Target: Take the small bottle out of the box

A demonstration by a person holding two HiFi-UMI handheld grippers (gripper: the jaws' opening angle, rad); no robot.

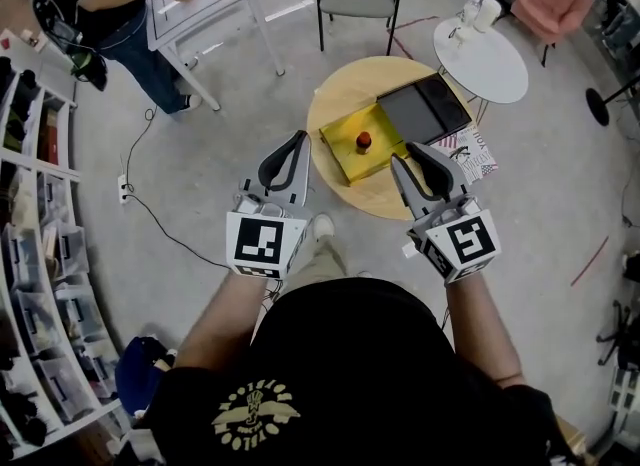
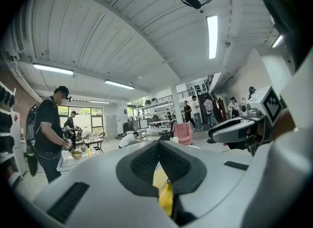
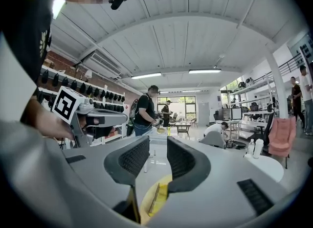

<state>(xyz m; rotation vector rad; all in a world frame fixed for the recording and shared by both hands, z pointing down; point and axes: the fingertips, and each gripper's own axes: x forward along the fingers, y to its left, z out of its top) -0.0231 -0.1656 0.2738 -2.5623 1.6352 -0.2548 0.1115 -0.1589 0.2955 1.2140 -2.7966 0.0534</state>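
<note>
Red-capped small bottle [image 1: 363, 141] stands upright inside the yellow box [image 1: 340, 154], near its middle. Under the box is a round wooden table [image 1: 335, 99]. On the person's side of the box, the left gripper [image 1: 297, 139] is clenched on nothing, and the right gripper [image 1: 412, 152] is released and empty.

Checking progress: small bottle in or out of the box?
In: head view shows the small bottle standing inside the open yellow box.

Open air above the yellow box [image 1: 341, 150] — dark panel [image 1: 425, 109] seemingly touching alongside.
</note>
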